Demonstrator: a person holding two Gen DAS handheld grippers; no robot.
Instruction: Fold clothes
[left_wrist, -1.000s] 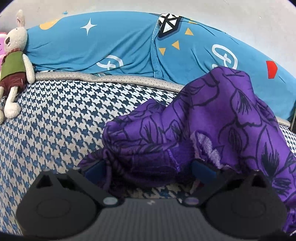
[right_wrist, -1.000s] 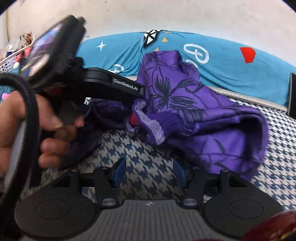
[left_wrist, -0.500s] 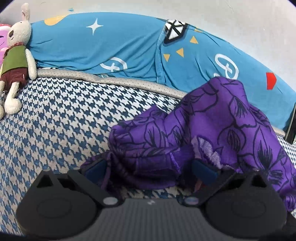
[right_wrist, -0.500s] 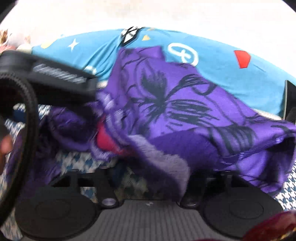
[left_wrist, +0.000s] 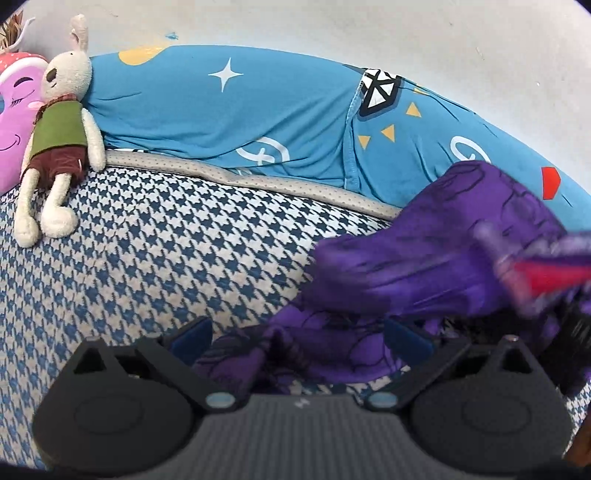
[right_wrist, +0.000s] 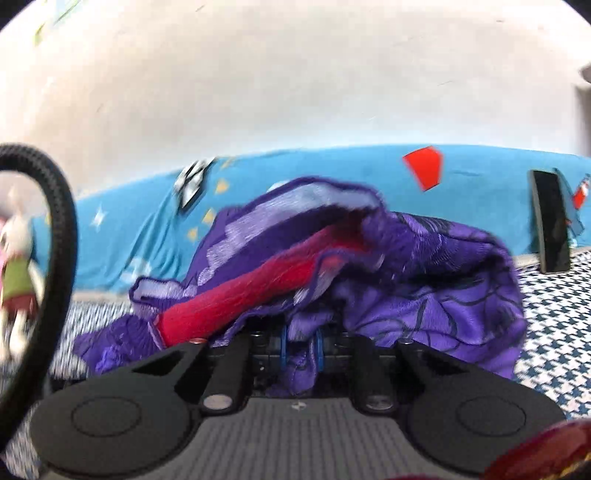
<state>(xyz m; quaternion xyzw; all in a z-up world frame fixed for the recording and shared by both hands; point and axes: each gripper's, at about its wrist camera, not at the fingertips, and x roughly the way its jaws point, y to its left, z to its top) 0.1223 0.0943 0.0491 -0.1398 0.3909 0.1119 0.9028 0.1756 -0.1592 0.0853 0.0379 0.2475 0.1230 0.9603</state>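
Left gripper spread, right gripper pinched.

The right gripper has clamped, seemingly, onto the purple garment, lifting it.

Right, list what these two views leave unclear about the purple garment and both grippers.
- Left wrist view: the purple garment is motion-blurred at right and cut off by the frame edge, so its shape is unreadable.
- Left wrist view: the left gripper stands open around cloth; contact cannot be told.
- Right wrist view: the right gripper is shut on cloth, but folds hide which edge.
- Right wrist view: the red part is blurred.
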